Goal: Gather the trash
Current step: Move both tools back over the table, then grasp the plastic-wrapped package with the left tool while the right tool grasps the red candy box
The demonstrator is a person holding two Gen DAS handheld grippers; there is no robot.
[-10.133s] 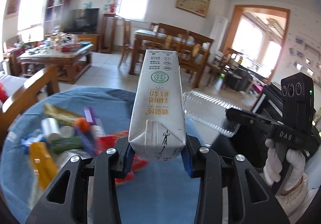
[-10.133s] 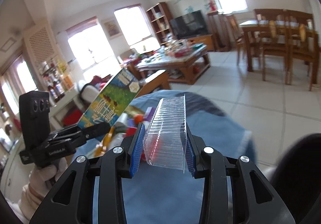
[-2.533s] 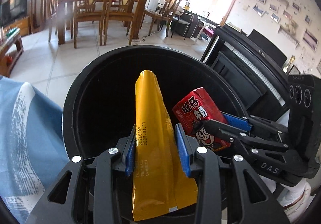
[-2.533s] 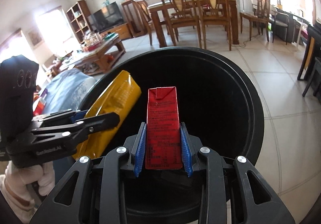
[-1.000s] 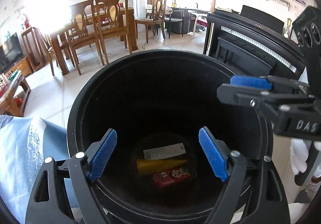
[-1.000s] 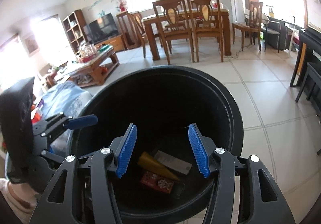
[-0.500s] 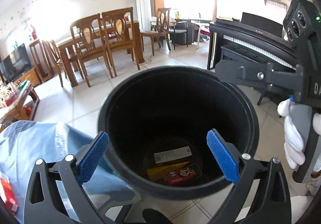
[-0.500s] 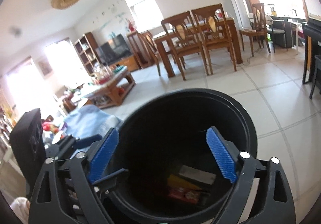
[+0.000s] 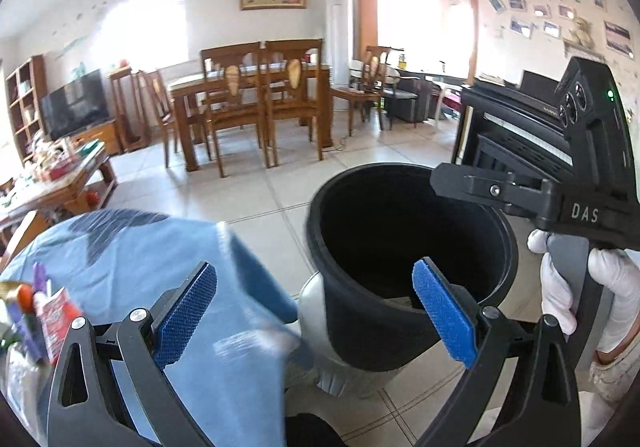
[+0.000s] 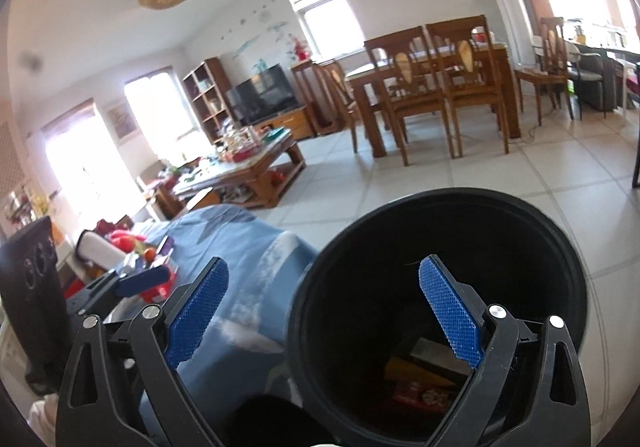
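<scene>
Both grippers spread wide, empty: left gripper (image 9: 314, 313), right gripper (image 10: 324, 313). Round black bin (image 10: 560, 247) on tile floor beside blue-clothed table (image 9: 132, 243); yellow wrapper (image 10: 416, 370), red carton (image 10: 416, 395) at bin bottom.

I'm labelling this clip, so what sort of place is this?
Most likely a home's open living and dining room: a wooden dining table with chairs, a television, and a piano.

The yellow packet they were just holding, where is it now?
In the right wrist view the yellow packet lies at the bottom of the black bin, beside a red carton, right of the blue-covered table.
</scene>
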